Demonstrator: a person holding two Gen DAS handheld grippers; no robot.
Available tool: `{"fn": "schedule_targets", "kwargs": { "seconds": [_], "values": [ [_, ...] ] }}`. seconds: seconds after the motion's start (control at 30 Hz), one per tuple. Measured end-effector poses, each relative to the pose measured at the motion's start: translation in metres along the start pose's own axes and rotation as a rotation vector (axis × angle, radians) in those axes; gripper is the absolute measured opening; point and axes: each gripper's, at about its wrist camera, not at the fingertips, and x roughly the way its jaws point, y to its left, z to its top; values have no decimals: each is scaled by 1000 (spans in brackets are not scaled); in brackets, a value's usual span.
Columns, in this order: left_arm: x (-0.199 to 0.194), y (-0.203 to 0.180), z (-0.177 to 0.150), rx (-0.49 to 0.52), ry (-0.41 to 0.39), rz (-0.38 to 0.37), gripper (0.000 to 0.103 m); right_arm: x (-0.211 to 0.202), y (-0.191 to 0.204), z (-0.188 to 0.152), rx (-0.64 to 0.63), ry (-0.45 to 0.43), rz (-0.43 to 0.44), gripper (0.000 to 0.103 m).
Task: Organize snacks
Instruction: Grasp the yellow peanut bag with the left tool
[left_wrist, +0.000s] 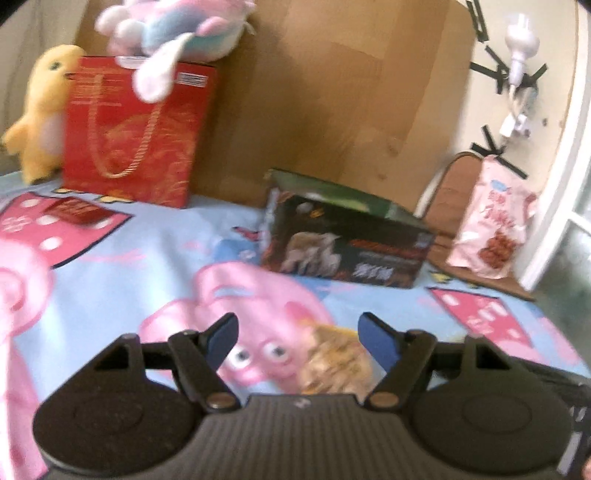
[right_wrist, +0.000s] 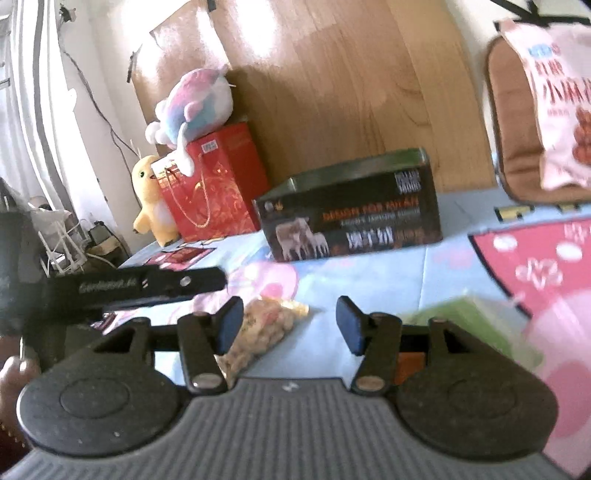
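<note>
1. The table (left_wrist: 155, 258) is wearing a blue cloth with pink pigs on it, and a big brown board (left_wrist: 332, 92) is leaning at the far edge.
2. A red gift bag (left_wrist: 136, 133) is standing near the far left corner. A yellow plush toy (left_wrist: 37, 114) is standing just beside it, and a pink and blue plush toy (left_wrist: 173, 26) is lying on top of it.
3. A dark box (left_wrist: 343, 240) is sitting near the far edge, about in the middle. It looks like the place where snacks could go, but that is only my guess.
4. A pink snack bag (left_wrist: 491, 229) is leaning on a brown cushion (left_wrist: 450, 199) near the far right corner.
5. A green packet (right_wrist: 476, 325) is lying near the right side, just beside the right gripper (right_wrist: 290, 323). It is too blurry to tell more.
6. A small yellow snack packet (left_wrist: 336, 354) is lying near the front edge.
7. The left gripper (left_wrist: 297, 338) is hovering over the table with its fingers spread wide and holding nothing. The yellow packet is showing in the gap, close to the right finger.
8. The right gripper's fingers are spread wide too, and empty. Here the yellow packet (right_wrist: 262, 332) is peeking out by the left finger.
9. So the yellow packet is lying between the two grippers. In the right wrist view its long side is pointing away toward the far edge, a bit slanted. I cannot tell which gripper is nearer to it.
</note>
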Motion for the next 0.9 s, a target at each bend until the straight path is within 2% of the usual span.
{"fn": "schedule_targets", "kwargs": {
  "seconds": [0.1, 0.17, 0.3, 0.57, 0.77, 0.83, 0.9],
  "values": [
    [-7, 3, -7, -1, -39, 32, 74, -5, 0, -3, 0, -35, -8, 58],
    [-13, 3, -8, 0, -89, 47, 79, -6, 2, -3, -9, -50, -7, 59],
    [-15, -2, -9, 42, -108, 71, 79, -9, 8, -7, -51, -75, -10, 60],
    [-7, -2, -9, 48, -65, 70, 79, -4, 9, -7, -67, -63, 5, 61],
    [-1, 12, -5, -29, -18, 48, 79, -3, 10, -8, -75, -50, 22, 64],
    [2, 18, -4, -66, 0, 37, 79, 0, 14, -8, -91, -18, 38, 69],
    [4, 26, -3, -109, 15, 24, 79, 4, 20, -9, -128, 12, 48, 69]
  ]
}}
